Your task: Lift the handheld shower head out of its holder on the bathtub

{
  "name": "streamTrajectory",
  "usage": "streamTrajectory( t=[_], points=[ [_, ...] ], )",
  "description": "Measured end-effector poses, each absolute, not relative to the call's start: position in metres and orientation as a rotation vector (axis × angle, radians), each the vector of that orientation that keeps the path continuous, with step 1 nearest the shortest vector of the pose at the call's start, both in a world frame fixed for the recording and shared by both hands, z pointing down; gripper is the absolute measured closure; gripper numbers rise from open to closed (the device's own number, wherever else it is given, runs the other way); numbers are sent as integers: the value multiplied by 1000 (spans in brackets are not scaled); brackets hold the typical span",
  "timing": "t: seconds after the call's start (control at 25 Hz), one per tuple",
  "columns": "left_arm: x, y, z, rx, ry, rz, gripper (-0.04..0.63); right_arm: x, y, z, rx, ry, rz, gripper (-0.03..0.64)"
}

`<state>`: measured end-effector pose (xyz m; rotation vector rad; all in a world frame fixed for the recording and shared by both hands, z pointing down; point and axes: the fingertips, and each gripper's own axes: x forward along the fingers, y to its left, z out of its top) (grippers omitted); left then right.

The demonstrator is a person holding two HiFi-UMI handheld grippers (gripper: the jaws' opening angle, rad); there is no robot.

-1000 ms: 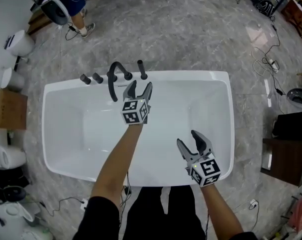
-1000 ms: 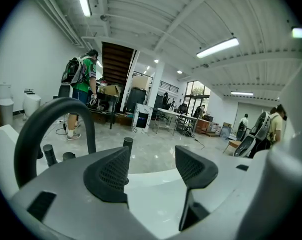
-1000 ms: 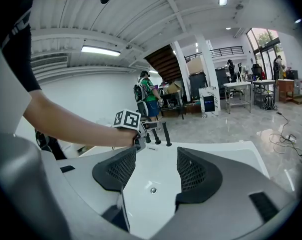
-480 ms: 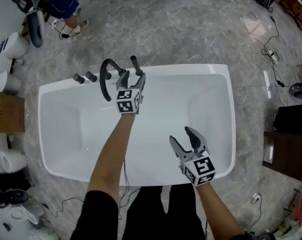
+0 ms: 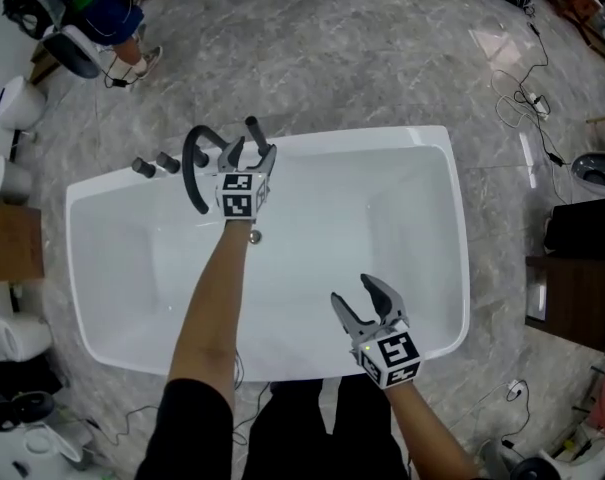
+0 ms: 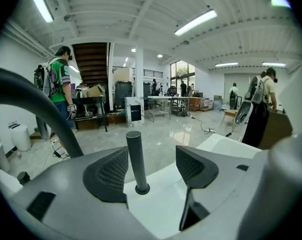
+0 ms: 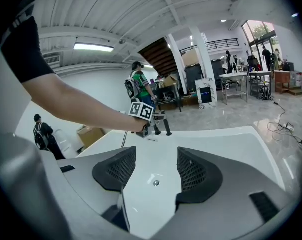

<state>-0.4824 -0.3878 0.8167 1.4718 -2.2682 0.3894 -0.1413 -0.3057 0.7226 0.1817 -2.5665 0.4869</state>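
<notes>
The handheld shower head (image 5: 251, 125) is a dark upright cylinder standing in its holder on the far rim of the white bathtub (image 5: 452, 228). My left gripper (image 5: 250, 151) reaches to it, open. In the left gripper view the shower head (image 6: 135, 159) stands between the two pads, nearer the left one, and neither pad visibly touches it. My right gripper (image 5: 357, 293) hangs open over the tub's near side with nothing in it. In the right gripper view, the right gripper (image 7: 153, 169) looks across the basin at the shower head (image 7: 166, 125).
A black arched faucet spout (image 5: 190, 163) and two dark knobs (image 5: 154, 163) stand on the rim left of the shower head. The drain (image 7: 156, 183) lies in the tub floor. A person (image 5: 112, 13) stands on the marble floor at far left; cables (image 5: 527, 108) lie at right.
My left gripper has moved out over the tub to the far rim, and its jaws now stand around the shower head. The right gripper has stayed open near the near rim.
</notes>
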Motion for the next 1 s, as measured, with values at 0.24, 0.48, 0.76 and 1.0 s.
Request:
streamTrajectory(
  t=[0.24, 0.48, 0.76, 1.0],
  points=[
    [-501, -401, 821, 1399, -2286, 256, 321, -141, -304, 729, 184, -2564, 490, 390],
    [-521, -405, 836, 1354, -2270, 195, 321, -135, -314, 739, 250, -2557, 540, 390],
    [-517, -420, 843, 1349, -2260, 158, 322, -119, -318, 756, 314, -2516, 579, 390],
    [-521, -419, 854, 1318, -2261, 198, 345, -99, -333, 753, 405, -2500, 617, 390]
  ],
)
